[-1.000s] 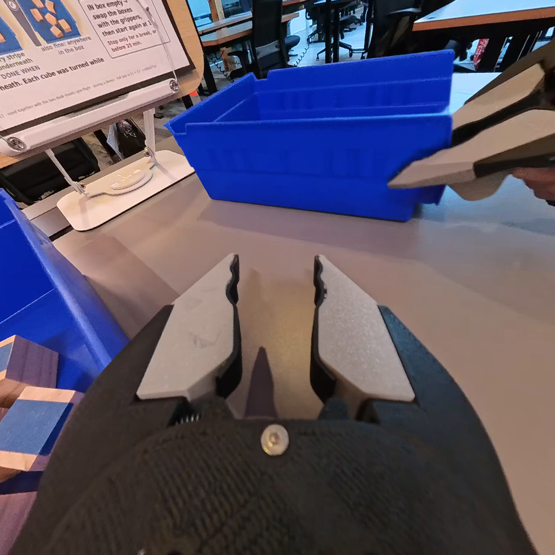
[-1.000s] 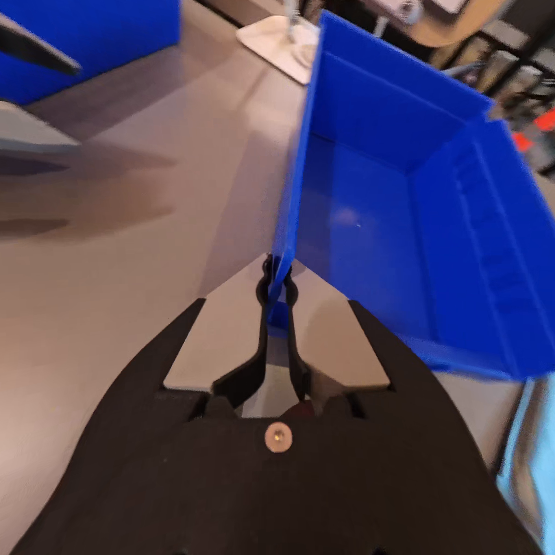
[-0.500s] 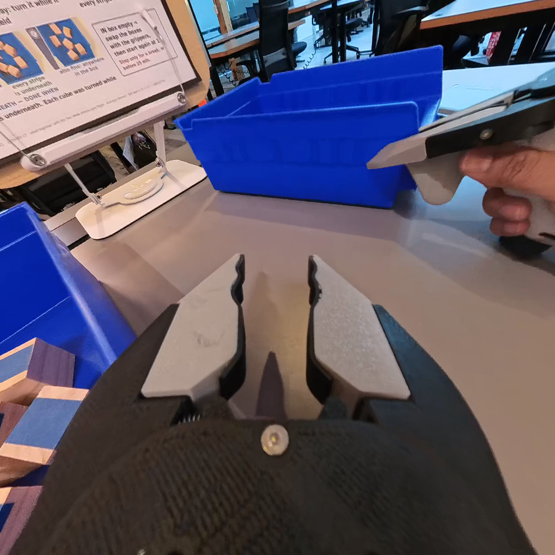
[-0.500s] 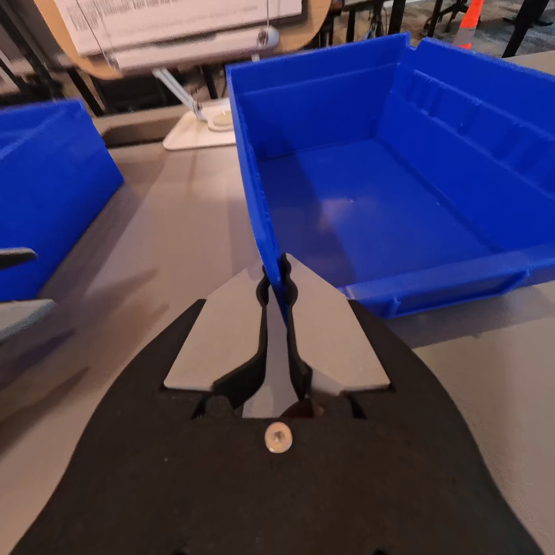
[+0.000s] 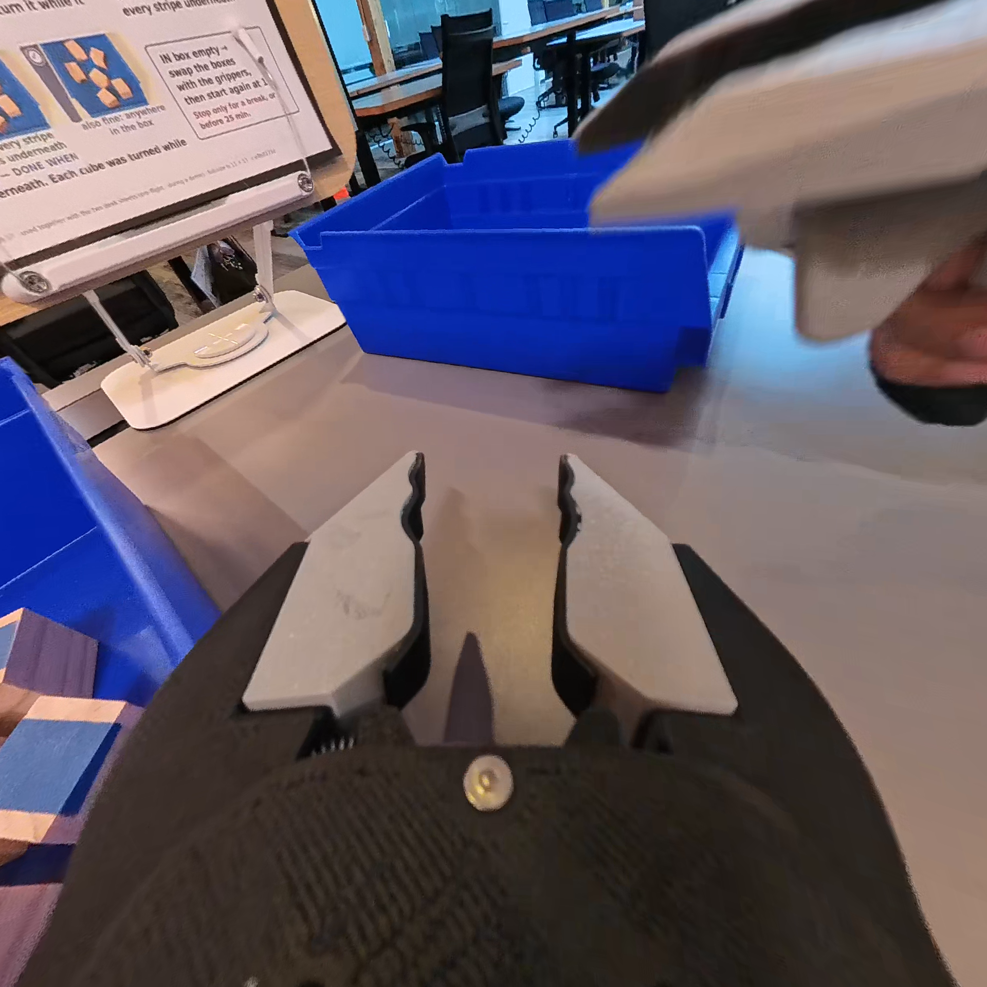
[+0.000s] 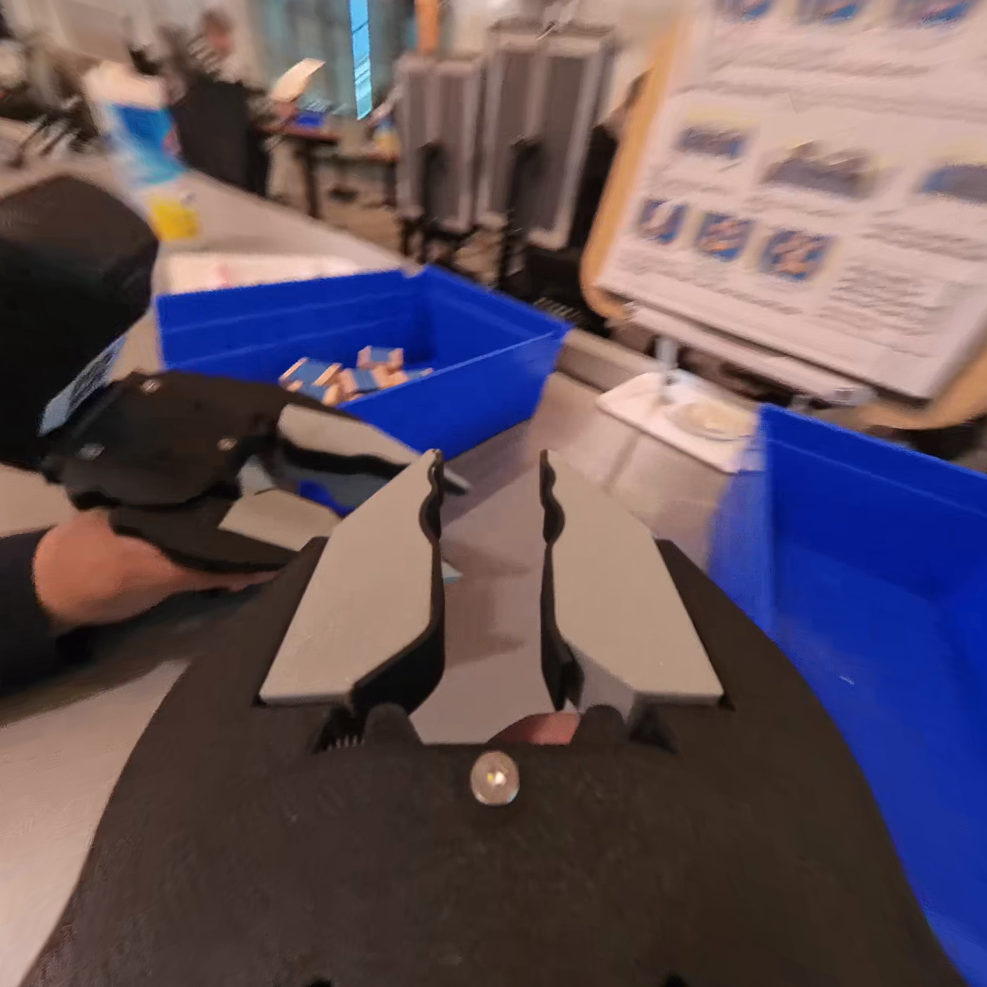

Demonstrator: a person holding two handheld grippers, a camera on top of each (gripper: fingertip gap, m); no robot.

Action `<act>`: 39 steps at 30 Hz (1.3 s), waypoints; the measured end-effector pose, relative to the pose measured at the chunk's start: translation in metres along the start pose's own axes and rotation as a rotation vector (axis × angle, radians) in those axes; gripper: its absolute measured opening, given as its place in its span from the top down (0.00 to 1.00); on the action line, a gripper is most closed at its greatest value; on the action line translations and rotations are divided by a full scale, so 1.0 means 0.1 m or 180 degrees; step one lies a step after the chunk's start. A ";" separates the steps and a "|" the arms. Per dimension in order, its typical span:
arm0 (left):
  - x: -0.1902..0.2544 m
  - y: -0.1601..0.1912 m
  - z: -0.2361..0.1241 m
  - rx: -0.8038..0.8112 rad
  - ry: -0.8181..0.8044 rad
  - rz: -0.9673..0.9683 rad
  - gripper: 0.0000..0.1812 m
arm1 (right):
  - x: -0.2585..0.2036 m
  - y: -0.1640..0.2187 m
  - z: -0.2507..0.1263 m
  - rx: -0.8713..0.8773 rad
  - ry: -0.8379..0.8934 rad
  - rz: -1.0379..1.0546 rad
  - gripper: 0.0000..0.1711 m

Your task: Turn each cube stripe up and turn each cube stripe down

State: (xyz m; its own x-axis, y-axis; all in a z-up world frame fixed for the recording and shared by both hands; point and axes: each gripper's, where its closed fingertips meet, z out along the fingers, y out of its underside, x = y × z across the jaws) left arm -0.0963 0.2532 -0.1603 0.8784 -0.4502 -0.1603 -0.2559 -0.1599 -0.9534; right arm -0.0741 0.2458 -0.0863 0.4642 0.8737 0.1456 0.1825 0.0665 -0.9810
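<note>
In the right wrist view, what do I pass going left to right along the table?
The other hand-held gripper → blue bin with striped cubes → white stand base → second blue bin.

I see a grey surface [image 5: 801,561], smooth w/ a slight sheen. Directly on it: an empty blue bin [image 5: 512,299] toward the far side, a 2nd blue bin [image 6: 459,374] on the left w/ striped wooden cubes [image 6: 347,374] inside, and the white base plate [image 5: 224,352] of a sign stand between the two, near the back edge. Bins sit well apart, bare surface between them. In the right wrist view everything's blurred.
</note>
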 end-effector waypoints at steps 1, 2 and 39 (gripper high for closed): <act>0.00 0.00 -0.01 0.0010 0.0008 -0.0022 0.73 | -0.11 0.08 0.10 -0.0165 -0.0223 -0.0068 0.82; 0.01 -0.01 -0.02 0.0017 0.0018 -0.0037 0.72 | -0.16 0.15 0.18 -0.0314 -0.0336 -0.0165 0.83; -0.02 0.11 -0.15 -0.0242 0.0053 -0.0299 0.67 | -0.26 0.35 0.59 0.0293 -0.1447 0.0551 0.78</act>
State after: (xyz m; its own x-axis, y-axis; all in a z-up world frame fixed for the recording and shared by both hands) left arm -0.1066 0.2388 -0.1664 0.8932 -0.4447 -0.0664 -0.2034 -0.2680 -0.9417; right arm -0.1312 0.2540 -0.1318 0.0521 0.9961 -0.0714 0.0494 -0.0740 -0.9960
